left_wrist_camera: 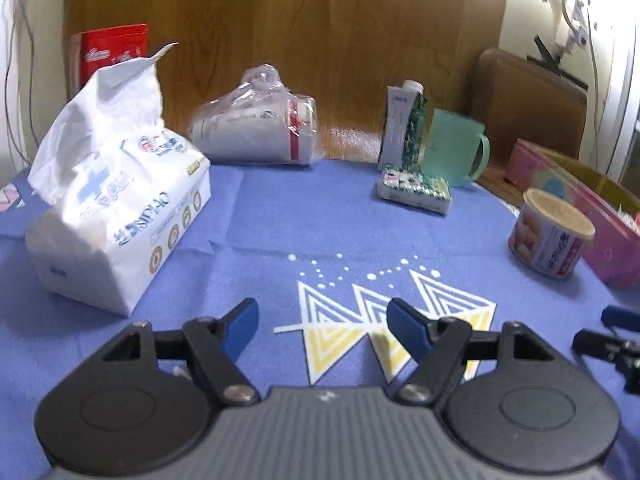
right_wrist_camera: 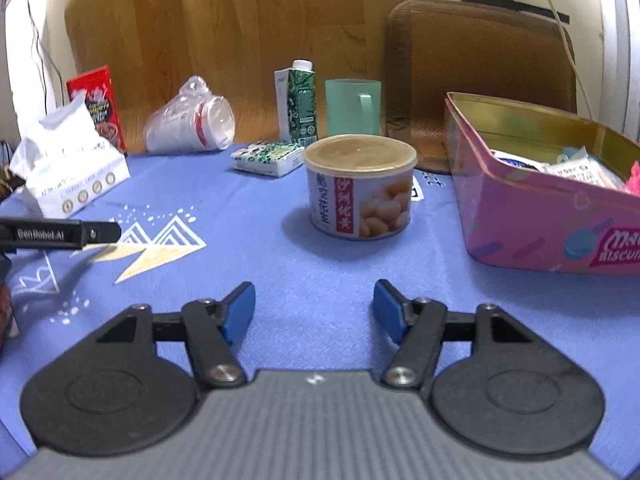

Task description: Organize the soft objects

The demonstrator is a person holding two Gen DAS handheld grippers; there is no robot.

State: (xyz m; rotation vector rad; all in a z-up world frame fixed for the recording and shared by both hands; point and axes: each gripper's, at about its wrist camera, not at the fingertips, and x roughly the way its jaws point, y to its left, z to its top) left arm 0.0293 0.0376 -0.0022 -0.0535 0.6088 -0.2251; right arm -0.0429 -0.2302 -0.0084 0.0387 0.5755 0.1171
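A white soft tissue pack (left_wrist_camera: 116, 216) with a tissue sticking up lies on the blue cloth at the left; it also shows in the right wrist view (right_wrist_camera: 68, 168). A small green-patterned tissue packet (left_wrist_camera: 414, 188) lies further back, also in the right wrist view (right_wrist_camera: 268, 158). A pink biscuit tin (right_wrist_camera: 536, 208) stands open at the right with soft packets inside. My left gripper (left_wrist_camera: 322, 324) is open and empty above the cloth. My right gripper (right_wrist_camera: 314, 310) is open and empty, in front of a can (right_wrist_camera: 360, 188).
A bagged stack of paper cups (left_wrist_camera: 256, 124) lies on its side at the back. A carton (left_wrist_camera: 404, 124), a green mug (left_wrist_camera: 456, 148) and a red box (left_wrist_camera: 112, 50) stand at the back. The can (left_wrist_camera: 552, 232) sits beside the pink tin (left_wrist_camera: 608, 240). The left gripper's side (right_wrist_camera: 60, 234) shows at the left.
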